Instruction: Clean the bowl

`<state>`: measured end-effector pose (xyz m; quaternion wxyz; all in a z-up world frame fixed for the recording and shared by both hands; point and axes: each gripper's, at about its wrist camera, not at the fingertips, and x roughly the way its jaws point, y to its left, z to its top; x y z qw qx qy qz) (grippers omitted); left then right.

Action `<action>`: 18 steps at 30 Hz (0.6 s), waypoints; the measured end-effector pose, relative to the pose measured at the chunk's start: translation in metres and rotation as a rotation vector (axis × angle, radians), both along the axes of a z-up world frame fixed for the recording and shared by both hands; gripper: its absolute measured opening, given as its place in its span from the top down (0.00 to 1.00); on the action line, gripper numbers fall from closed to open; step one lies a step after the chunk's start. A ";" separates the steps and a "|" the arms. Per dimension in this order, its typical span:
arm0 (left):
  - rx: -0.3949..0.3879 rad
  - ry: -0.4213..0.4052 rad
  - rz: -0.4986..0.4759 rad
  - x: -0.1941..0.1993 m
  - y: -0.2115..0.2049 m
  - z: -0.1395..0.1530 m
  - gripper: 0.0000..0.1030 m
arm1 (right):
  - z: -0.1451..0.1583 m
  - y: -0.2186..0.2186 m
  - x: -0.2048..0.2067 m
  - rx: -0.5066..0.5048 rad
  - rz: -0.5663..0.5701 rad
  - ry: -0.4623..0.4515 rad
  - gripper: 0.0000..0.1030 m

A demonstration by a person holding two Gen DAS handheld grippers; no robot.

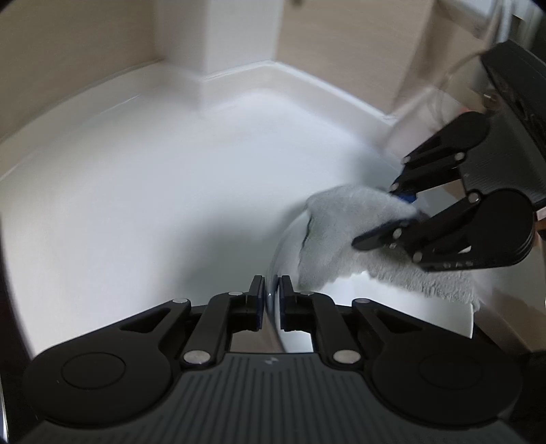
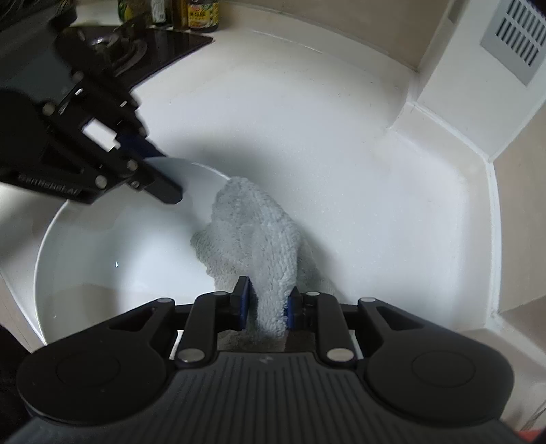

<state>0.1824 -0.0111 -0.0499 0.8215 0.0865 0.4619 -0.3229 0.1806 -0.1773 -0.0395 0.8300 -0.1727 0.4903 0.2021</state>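
A white bowl [image 2: 112, 252] rests on the white counter. My left gripper [image 1: 272, 300] is shut on the bowl's rim [image 1: 273, 273]; it also shows in the right wrist view [image 2: 160, 177] clamped on the far rim. My right gripper [image 2: 266, 307] is shut on a grey fluffy cloth [image 2: 252, 235], which drapes over the bowl's right rim and into it. In the left wrist view the right gripper [image 1: 389, 213] holds the cloth [image 1: 344, 235] against the bowl [image 1: 375, 314].
A white counter [image 2: 341, 153] with a raised back edge and beige walls. A black stove top [image 2: 163, 44] and several bottles [image 2: 201, 13] stand at the far left. A grey vent [image 2: 515, 37] sits on the wall at right.
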 end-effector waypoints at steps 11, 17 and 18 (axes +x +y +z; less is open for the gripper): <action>0.061 0.017 -0.053 0.003 -0.008 -0.004 0.94 | -0.004 -0.006 -0.016 0.074 -0.131 0.017 0.86; 0.101 -0.003 -0.230 0.019 -0.020 -0.002 0.94 | -0.003 -0.006 -0.016 0.011 -0.039 0.058 0.84; 0.115 -0.014 -0.262 0.020 -0.023 -0.001 0.94 | -0.003 -0.005 -0.015 -0.004 -0.021 0.059 0.84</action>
